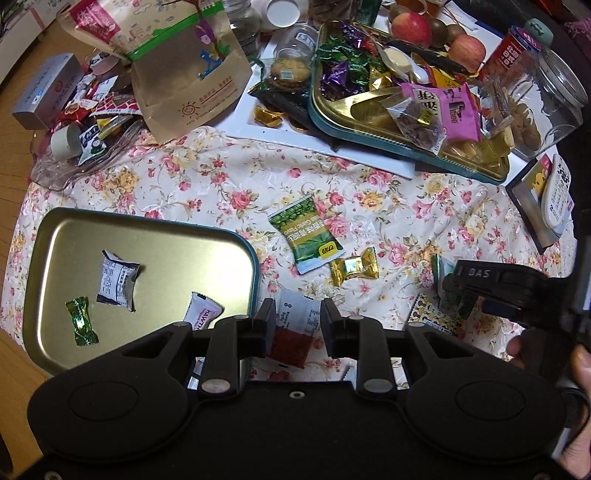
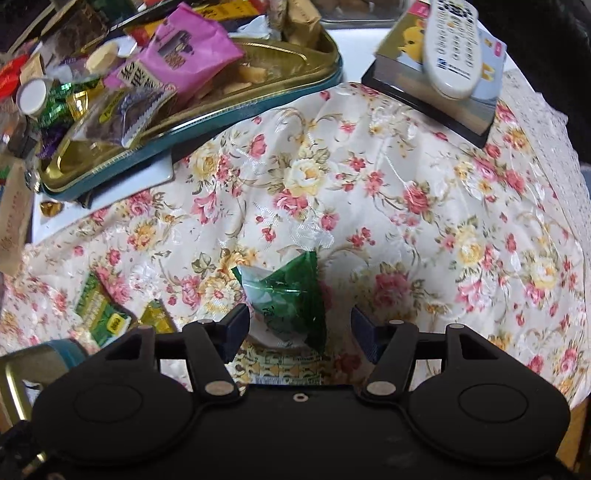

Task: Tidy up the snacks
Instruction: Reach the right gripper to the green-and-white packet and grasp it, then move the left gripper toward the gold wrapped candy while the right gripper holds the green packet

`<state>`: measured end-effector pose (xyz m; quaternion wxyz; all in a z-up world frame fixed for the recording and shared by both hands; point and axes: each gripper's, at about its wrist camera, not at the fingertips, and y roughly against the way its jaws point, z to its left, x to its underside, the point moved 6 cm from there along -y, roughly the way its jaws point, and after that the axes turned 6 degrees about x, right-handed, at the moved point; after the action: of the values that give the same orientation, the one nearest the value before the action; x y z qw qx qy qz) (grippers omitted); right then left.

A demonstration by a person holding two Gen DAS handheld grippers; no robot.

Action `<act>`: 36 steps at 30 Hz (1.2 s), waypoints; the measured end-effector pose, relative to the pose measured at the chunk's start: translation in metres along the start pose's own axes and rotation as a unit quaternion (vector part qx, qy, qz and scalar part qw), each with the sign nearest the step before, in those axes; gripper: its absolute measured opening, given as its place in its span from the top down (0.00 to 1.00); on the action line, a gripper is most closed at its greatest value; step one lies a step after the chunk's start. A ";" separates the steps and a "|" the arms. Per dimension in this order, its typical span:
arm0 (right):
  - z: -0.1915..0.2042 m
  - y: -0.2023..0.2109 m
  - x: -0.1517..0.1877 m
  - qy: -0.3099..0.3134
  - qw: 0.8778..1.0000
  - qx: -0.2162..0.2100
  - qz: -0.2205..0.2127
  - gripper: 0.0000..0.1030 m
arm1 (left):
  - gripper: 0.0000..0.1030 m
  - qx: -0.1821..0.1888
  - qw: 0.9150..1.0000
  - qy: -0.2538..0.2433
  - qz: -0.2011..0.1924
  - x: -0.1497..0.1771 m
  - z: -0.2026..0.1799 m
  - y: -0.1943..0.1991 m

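Observation:
My left gripper (image 1: 297, 322) is open over a red and white snack packet (image 1: 293, 332) that lies on the floral cloth between its fingers, just right of a gold tin tray (image 1: 55, 258). The tray holds a white packet (image 1: 118, 281), a green candy (image 1: 81, 320) and a pink-white packet (image 1: 202, 314). A green packet (image 1: 307, 233) and a gold candy (image 1: 354, 266) lie on the cloth beyond. My right gripper (image 2: 300, 328) is open around a green and white packet (image 2: 291, 299) on the cloth; it also shows at the right of the left wrist view (image 1: 491, 286).
A second tin tray (image 1: 373, 110) heaped with snacks sits on a white board (image 1: 332, 147) at the back. Paper bags (image 1: 177, 66), a glass dish (image 1: 74, 162), jars (image 1: 554, 92), apples (image 1: 412, 27), and a book with a remote (image 2: 448, 48) crowd the far side.

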<state>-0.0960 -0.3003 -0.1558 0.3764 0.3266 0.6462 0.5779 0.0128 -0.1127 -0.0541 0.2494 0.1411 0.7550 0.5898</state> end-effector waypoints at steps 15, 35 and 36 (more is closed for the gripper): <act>0.018 0.009 0.012 0.053 0.996 0.041 -0.055 0.65 | 0.65 0.023 1.000 0.001 0.011 0.006 0.008 -0.010; -0.009 0.098 0.025 0.051 0.995 -0.048 -0.068 0.65 | 0.65 0.047 0.987 -0.122 0.095 0.072 -0.052 -0.057; -0.013 0.098 0.025 0.047 0.995 -0.050 -0.067 0.65 | 0.65 0.053 0.984 -0.140 0.101 0.076 -0.058 -0.057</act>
<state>-0.1214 -0.2739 -0.0604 0.3994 0.2357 0.6541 0.5975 -0.0779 -0.1364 -0.1147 0.2840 0.3107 0.7246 0.5457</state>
